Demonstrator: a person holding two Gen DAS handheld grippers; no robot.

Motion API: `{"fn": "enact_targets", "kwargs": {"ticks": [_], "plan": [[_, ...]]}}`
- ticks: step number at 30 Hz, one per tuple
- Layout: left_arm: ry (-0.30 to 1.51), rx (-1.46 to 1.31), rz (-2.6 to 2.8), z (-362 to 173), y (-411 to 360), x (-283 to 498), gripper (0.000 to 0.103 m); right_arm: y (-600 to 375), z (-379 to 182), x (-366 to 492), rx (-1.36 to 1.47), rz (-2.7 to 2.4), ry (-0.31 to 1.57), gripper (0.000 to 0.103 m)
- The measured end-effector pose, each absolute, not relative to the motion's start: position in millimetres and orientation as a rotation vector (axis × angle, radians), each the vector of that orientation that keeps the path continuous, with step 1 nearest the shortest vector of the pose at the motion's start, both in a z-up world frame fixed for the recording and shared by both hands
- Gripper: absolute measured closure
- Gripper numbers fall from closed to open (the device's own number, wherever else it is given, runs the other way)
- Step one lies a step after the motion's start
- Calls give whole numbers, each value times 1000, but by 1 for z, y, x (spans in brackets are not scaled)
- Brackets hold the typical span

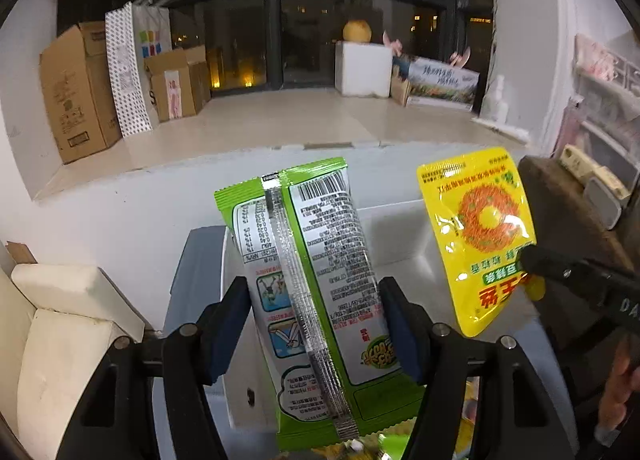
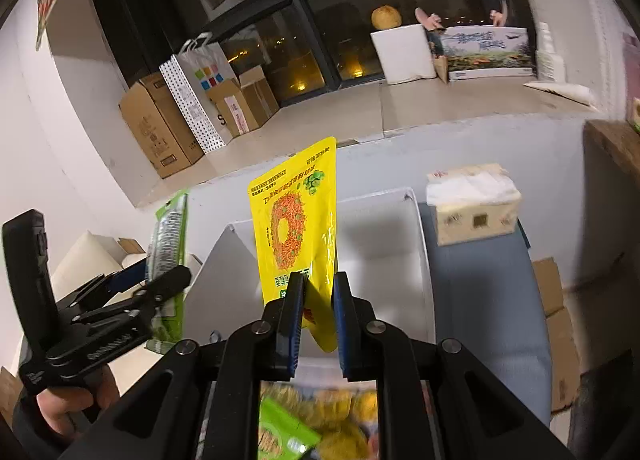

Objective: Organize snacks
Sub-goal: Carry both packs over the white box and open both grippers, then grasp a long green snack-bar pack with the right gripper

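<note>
Above the white box (image 2: 384,236) on a grey table (image 2: 480,300), the left gripper (image 1: 316,324) is clamping a green packet (image 1: 320,300) and the right gripper (image 2: 318,300) a yellow pouch (image 2: 296,219), facing a dark window (image 1: 276,31).

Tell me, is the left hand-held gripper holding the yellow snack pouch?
No, the left hand-held gripper clamps the green snack packet; the yellow snack pouch hangs beside it.

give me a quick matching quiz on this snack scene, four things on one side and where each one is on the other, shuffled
Things:
1. green snack packet
2. yellow snack pouch
3. tissue pack
4. white box

Places:
A. on the blue-grey surface, right of the box
B. held in the left gripper
C. open, below both held snacks
D. held in the right gripper

Pairs: 1-B, 2-D, 3-A, 4-C
</note>
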State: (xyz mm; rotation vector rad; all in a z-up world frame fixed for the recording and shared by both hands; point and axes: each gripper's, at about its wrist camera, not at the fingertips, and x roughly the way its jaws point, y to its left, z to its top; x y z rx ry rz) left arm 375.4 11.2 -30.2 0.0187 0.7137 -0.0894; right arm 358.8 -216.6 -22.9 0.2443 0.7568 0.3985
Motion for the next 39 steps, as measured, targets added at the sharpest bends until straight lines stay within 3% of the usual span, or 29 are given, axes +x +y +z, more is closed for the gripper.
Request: {"fn": "enact_targets", "kwargs": {"ticks": [2,3,4,5,6,7,16,23,31,39], "plan": [[735,26,-85,-39,12,388,14,-214,-30,375,240,391,786,85],[751,32,-88,-45,13,393,0,-213,-33,380,242,382,802,80],[754,33,-89,-49,13,395,0,-214,-38,386,254,372,818,58],[757,37,-87,-53,15,396,0,-217,-41,389,262,341,818,23],[762,37,-82,-57,17,394,0,-220,-42,388,270,317,798,11],[764,35,-76,-60,19,392,0,-225,-42,385,282,309,764,5],[727,18,-88,-65,28,355,0,-231,-33,357,260,333,745,3],[645,62,-143,-56,19,272,0,-225,-30,283,167,362,727,0],[680,-12,-165,-76,22,168,0,-223,-83,183,76,370,806,0],[756,-41,-160,-106,31,124,0,-219,-148,156,35,301,938,0]]}}
